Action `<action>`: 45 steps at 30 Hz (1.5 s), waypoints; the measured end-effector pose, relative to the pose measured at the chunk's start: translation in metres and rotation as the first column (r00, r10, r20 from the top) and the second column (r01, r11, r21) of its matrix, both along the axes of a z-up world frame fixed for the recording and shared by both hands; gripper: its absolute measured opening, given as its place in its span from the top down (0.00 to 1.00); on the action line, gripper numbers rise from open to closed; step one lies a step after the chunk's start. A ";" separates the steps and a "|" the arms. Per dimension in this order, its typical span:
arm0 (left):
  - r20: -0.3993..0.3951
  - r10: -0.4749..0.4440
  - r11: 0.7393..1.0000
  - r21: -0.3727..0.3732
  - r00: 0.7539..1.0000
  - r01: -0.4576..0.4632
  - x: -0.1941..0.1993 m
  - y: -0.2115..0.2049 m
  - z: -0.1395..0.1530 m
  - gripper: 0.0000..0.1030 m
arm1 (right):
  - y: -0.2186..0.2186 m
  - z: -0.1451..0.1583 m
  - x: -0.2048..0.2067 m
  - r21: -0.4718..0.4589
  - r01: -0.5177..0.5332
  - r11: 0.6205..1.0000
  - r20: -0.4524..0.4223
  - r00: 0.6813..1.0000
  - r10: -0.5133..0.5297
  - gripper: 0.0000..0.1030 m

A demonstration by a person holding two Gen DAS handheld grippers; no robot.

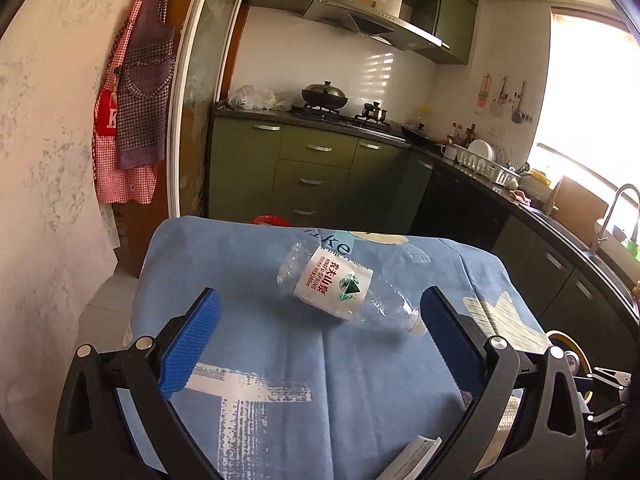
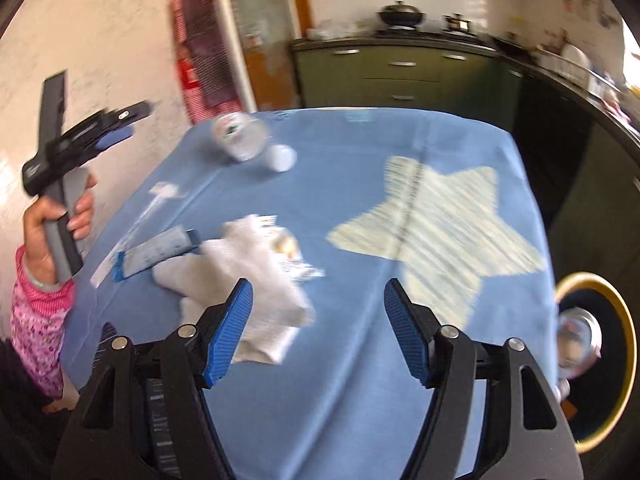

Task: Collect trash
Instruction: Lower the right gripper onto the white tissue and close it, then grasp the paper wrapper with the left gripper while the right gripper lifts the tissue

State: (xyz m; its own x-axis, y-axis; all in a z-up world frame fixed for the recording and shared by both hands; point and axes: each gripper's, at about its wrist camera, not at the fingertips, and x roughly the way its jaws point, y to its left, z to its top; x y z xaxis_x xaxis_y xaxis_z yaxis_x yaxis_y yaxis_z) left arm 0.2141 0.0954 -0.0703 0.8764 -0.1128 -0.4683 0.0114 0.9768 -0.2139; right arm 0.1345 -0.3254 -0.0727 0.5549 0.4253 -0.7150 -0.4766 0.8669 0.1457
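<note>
Kitchen bench under blue cloth: both tongs, left and right, gape empty, and a hasty pinch could roll the bottle off the far edge.

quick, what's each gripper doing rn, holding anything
left gripper: open, empty, plastic bottle lying ahead between its fingers.
right gripper: open, empty, above the crumpled tissue.

Bottle on tablecloth, beyond tissues
</note>
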 end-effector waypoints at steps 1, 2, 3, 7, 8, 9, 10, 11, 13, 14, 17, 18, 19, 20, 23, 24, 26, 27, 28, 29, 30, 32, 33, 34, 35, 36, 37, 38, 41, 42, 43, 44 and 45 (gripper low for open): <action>-0.002 -0.002 1.000 0.000 1.000 0.002 -0.001 -0.001 -0.001 0.05 | 0.007 -0.001 -0.002 -0.007 -0.018 1.000 0.006 1.000 0.018 0.39; -0.003 -0.004 1.000 0.002 1.000 0.004 -0.001 -0.001 -0.001 0.05 | 0.014 -0.003 -0.003 -0.019 -0.035 0.999 0.010 0.999 0.035 0.39; -0.004 -0.006 1.000 0.003 1.000 0.006 -0.002 -0.003 -0.001 0.05 | 0.019 -0.005 -0.002 -0.032 -0.041 0.999 0.009 0.999 0.042 0.39; -0.006 -0.020 1.000 0.006 1.000 0.020 -0.003 -0.006 -0.003 0.05 | 0.023 -0.011 -0.002 -0.051 -0.041 0.998 -0.007 0.999 0.041 0.65; -0.009 -0.025 1.000 0.014 1.000 0.025 -0.003 -0.009 -0.004 0.05 | 0.023 -0.011 -0.004 -0.058 -0.041 0.997 -0.005 0.999 0.040 0.72; -0.010 -0.028 0.999 0.018 1.000 0.028 -0.003 -0.010 -0.004 0.05 | 0.023 -0.011 -0.006 -0.066 -0.041 0.997 0.002 0.999 0.041 0.88; -0.013 -0.035 0.999 0.023 0.999 0.035 -0.003 -0.013 -0.005 0.05 | 0.026 -0.010 -0.009 -0.069 -0.045 0.997 0.010 0.999 0.046 0.95; -0.014 -0.040 0.999 0.025 0.999 0.040 -0.003 -0.014 -0.005 0.05 | 0.027 -0.009 -0.012 -0.068 -0.053 0.996 0.018 0.998 0.054 0.95; -0.015 -0.045 0.999 0.031 0.999 0.045 -0.003 -0.017 -0.006 0.05 | 0.032 -0.004 -0.023 -0.067 -0.088 0.994 0.039 0.995 0.091 0.96; -0.015 -0.047 0.998 0.034 0.999 0.047 -0.002 -0.018 -0.006 0.05 | 0.035 -0.001 -0.030 -0.070 -0.113 0.991 0.054 0.992 0.117 0.96; -0.019 -0.047 0.998 0.035 0.999 0.048 -0.002 -0.020 -0.007 0.05 | 0.045 0.010 -0.053 -0.067 -0.201 0.977 0.111 0.972 0.207 0.96; -0.021 -0.047 0.998 0.035 0.999 0.047 -0.002 -0.020 -0.008 0.05 | 0.048 0.015 -0.061 -0.061 -0.229 0.972 0.132 0.963 0.235 0.96; -0.023 -0.046 0.998 0.036 0.999 0.047 -0.001 -0.021 -0.008 0.05 | 0.049 0.020 -0.065 -0.056 -0.249 0.967 0.147 0.956 0.254 0.96; -0.025 -0.046 0.998 0.036 0.999 0.047 0.000 -0.021 -0.009 0.05 | 0.051 0.025 -0.071 -0.049 -0.270 0.961 0.170 0.946 0.275 0.96; -0.023 -0.052 0.998 0.034 0.998 0.053 -0.001 -0.022 -0.009 0.05 | 0.053 0.039 -0.083 -0.044 -0.296 0.954 0.218 0.929 0.299 0.96; -0.021 -0.057 0.998 0.034 0.998 0.057 -0.002 -0.022 -0.008 0.05 | 0.053 0.042 -0.085 -0.048 -0.297 0.954 0.230 0.926 0.300 0.96; -0.016 -0.084 0.996 0.039 0.996 0.085 -0.003 -0.026 -0.007 0.05 | 0.056 0.045 -0.090 -0.068 -0.311 0.948 0.240 0.917 0.318 0.96; -0.016 -0.106 0.993 0.042 0.994 0.107 -0.004 -0.029 -0.007 0.05 | 0.057 0.045 -0.092 -0.078 -0.317 0.945 0.244 0.913 0.326 0.96; -0.017 -0.129 0.990 0.047 0.991 0.130 -0.004 -0.033 -0.006 0.05 | 0.059 0.044 -0.094 -0.095 -0.327 0.940 0.243 0.908 0.340 0.96; -0.019 -0.167 0.985 0.051 0.986 0.167 -0.005 -0.039 -0.006 0.05 | 0.062 0.042 -0.096 -0.117 -0.336 0.935 0.238 0.904 0.355 0.96; -0.023 -0.198 0.979 0.053 0.980 0.199 -0.006 -0.044 -0.006 0.05 | 0.064 0.038 -0.097 -0.141 -0.343 0.929 0.231 0.901 0.368 0.96; -0.038 -0.277 0.959 0.054 0.960 0.278 -0.008 -0.055 -0.008 0.05 | 0.067 0.030 -0.097 -0.175 -0.349 0.921 0.213 0.900 0.381 0.96; -0.047 -0.315 0.947 0.053 0.948 0.317 -0.010 -0.063 -0.008 0.05 | 0.067 0.026 -0.096 -0.193 -0.348 0.917 0.200 0.901 0.384 0.96; -0.060 -0.363 0.929 0.048 0.930 0.366 -0.011 -0.071 -0.010 0.05 | 0.067 0.022 -0.096 -0.206 -0.345 0.916 0.191 0.904 0.384 0.96; -0.070 -0.395 0.916 0.041 0.916 0.398 -0.012 -0.077 -0.011 0.05 | 0.066 0.019 -0.096 -0.215 -0.342 0.915 0.183 0.906 0.381 0.96; -0.083 -0.427 0.902 0.030 0.900 0.431 -0.012 -0.083 -0.013 0.05 | 0.065 0.016 -0.095 -0.222 -0.337 0.915 0.175 0.909 0.378 0.96; -0.109 -0.472 0.880 0.006 0.875 0.475 -0.011 -0.090 -0.016 0.05 | 0.064 0.015 -0.095 -0.226 -0.333 0.915 0.171 0.912 0.374 0.96; -0.133 -0.500 0.864 -0.016 0.856 0.503 -0.010 -0.095 -0.018 0.05 | 0.062 0.013 -0.095 -0.231 -0.328 0.916 0.166 0.914 0.370 0.96; -0.247 -0.607 0.794 -0.143 0.755 0.591 -0.002 -0.116 -0.035 0.05 | 0.058 0.009 -0.096 -0.250 -0.319 0.914 0.154 0.919 0.363 0.96; -0.281 -0.633 0.773 -0.185 0.721 0.607 0.002 -0.122 -0.040 0.05 | 0.056 0.009 -0.096 -0.250 -0.317 0.915 0.151 0.920 0.361 0.96; -0.300 -0.651 0.758 -0.214 0.697 0.616 0.003 -0.127 -0.046 0.05 | 0.055 0.008 -0.096 -0.249 -0.317 0.915 0.150 0.921 0.360 0.96; -0.325 -0.671 0.741 -0.256 0.667 0.621 0.007 -0.131 -0.053 0.05 | 0.053 0.007 -0.097 -0.249 -0.317 0.915 0.149 0.921 0.359 0.96; -0.339 -0.678 0.735 -0.277 0.653 0.619 0.010 -0.134 -0.057 0.05 | 0.053 0.006 -0.097 -0.250 -0.317 0.915 0.149 0.921 0.359 0.96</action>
State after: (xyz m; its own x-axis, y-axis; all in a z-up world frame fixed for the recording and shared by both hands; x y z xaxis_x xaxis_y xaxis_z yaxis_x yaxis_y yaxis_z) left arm 0.2240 -0.0382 -0.1277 0.2974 -0.6630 -0.6871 0.5185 0.7164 -0.4669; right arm 0.0372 -0.2728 -0.0663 0.5383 0.4578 -0.7076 -0.7465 0.6487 -0.1482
